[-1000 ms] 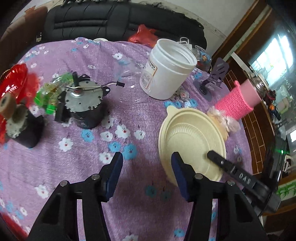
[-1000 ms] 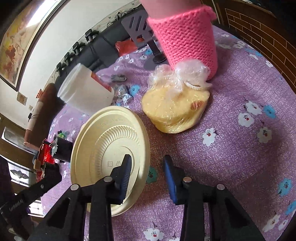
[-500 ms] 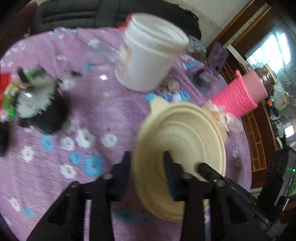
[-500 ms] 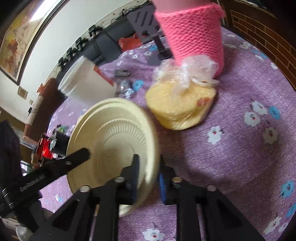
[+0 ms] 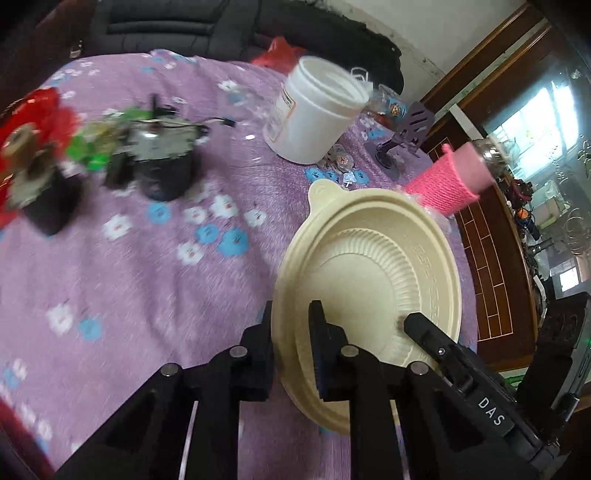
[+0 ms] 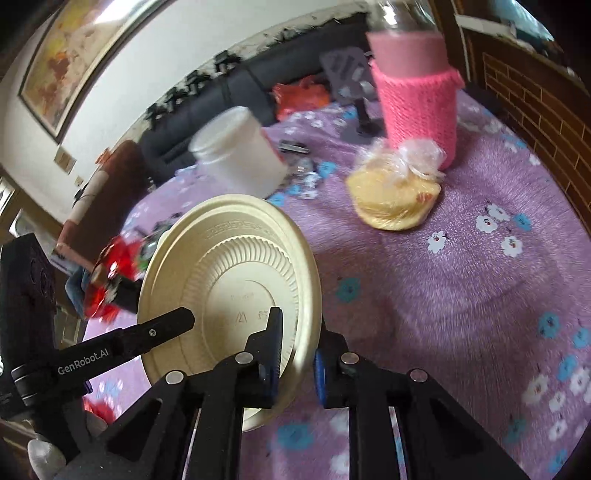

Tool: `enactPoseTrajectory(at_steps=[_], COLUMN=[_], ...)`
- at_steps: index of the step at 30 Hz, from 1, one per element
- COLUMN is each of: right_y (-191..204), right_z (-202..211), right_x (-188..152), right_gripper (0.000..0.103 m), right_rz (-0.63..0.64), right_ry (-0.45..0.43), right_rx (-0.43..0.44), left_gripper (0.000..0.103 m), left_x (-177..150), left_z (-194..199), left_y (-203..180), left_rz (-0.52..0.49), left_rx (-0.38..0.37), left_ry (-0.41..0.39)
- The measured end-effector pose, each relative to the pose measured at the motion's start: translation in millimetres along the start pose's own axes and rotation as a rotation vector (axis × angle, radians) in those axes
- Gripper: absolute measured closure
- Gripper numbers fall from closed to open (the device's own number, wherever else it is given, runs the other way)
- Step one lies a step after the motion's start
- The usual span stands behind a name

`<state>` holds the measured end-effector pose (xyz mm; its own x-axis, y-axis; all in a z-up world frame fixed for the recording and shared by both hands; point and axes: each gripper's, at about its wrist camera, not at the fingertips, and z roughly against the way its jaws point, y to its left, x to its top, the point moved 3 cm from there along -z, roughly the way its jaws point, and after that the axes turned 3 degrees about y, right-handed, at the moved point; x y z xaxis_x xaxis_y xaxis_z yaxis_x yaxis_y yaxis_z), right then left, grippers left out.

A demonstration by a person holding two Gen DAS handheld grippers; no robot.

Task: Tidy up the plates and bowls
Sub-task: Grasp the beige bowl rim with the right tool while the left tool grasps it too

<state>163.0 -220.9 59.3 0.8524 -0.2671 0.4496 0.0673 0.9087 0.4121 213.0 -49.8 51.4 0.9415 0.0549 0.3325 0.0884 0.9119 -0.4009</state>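
A cream ribbed plate [image 5: 373, 266] with a tab on its far rim is lifted off the purple flowered cloth and tilted. My left gripper [image 5: 291, 325] is shut on its near left rim. My right gripper [image 6: 297, 343] is shut on the opposite rim of the same plate [image 6: 229, 277], and one of its fingers [image 5: 424, 328] shows across the plate in the left wrist view. The left gripper's finger [image 6: 162, 325] shows in the right wrist view. I cannot tell whether it is one plate or a nested stack.
A white plastic tub [image 5: 314, 118], a pink knitted cup sleeve [image 6: 417, 110], a bagged yellow item [image 6: 395, 199] and a purple phone stand [image 5: 406, 129] stand beyond the plate. Motors and red-green trinkets [image 5: 110, 155] sit at the left. A dark sofa [image 5: 221, 26] is behind.
Both grippers closed on the plate's opposite rims. The plate rose off the cloth and tilted up. The left gripper moved right onto the plate.
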Motion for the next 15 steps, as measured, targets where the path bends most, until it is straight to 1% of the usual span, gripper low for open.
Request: enactPoseTrajectory(at_steps=[3,9,12,15], right_y=[17.6,54.8,82.5,110.7], right_z=[20.3,55.3,68.9,74.3], right_x=[-14.7,-41.4,-55.4,-69.9], right_gripper=[0.087,0.087,0.087,0.087], right_rz=[0.038,0.079,0.123,0.162], right_ry=[-0.016,-0.032,-0.049,-0.047], right_rx=[0.01,0.061,0.078,0.098], left_gripper=[0.087,0.087,0.087,0.087], left_x=[-13.9,-55.4,-74.9,-88.7], left_z=[27.1,86.5,113.0,132.9], left_y=[5.1,23.4,41.3,61.3], left_rz=[-0.007,-0.018,-0.007,0.02], left_rx=[0.005,-0.001,0.0,0.008], left_ry=[-0.03,-0.081,-0.098,-0.121])
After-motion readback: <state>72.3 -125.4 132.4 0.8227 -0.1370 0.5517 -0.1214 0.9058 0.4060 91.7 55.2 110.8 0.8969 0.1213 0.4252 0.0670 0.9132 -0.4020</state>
